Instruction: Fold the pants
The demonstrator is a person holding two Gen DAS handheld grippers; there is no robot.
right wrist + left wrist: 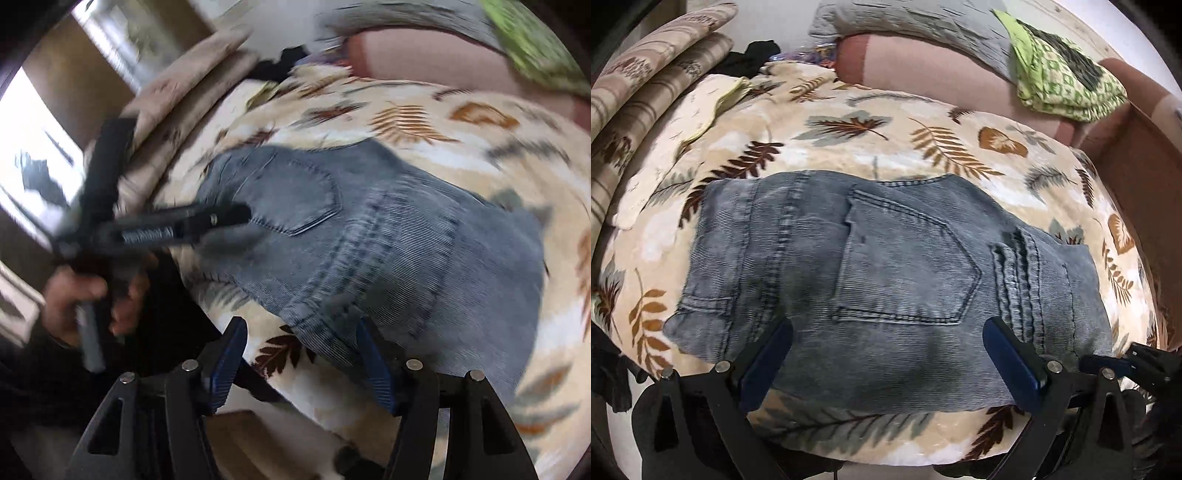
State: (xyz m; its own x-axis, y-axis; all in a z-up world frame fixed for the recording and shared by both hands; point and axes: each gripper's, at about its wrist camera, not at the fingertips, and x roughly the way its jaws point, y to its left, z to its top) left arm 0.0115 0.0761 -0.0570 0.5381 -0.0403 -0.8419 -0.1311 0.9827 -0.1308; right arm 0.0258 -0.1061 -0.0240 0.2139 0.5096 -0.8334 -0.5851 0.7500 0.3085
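Note:
Folded grey-blue jeans (886, 266) lie flat on a leaf-print blanket (871, 136), back pocket up. My left gripper (890, 343) stands wide open over the near edge of the jeans, with one blue pad on each side and nothing pinched. In the blurred right wrist view the jeans (388, 240) fill the middle. My right gripper (301, 347) is open above their near corner, its pads apart from the cloth. The left gripper (236, 218), held by a hand (74, 302), reaches over the jeans from the left. A tip of the right gripper (1126, 363) shows at the right edge.
A pink sofa back (923, 70) carries a grey cloth (923, 22) and a green patterned cloth (1067, 77). Striped cushions (646, 85) and a black garment (753, 59) lie at the left. A brown wooden edge (1137, 177) borders the right. A bright window (33, 147) shows far left.

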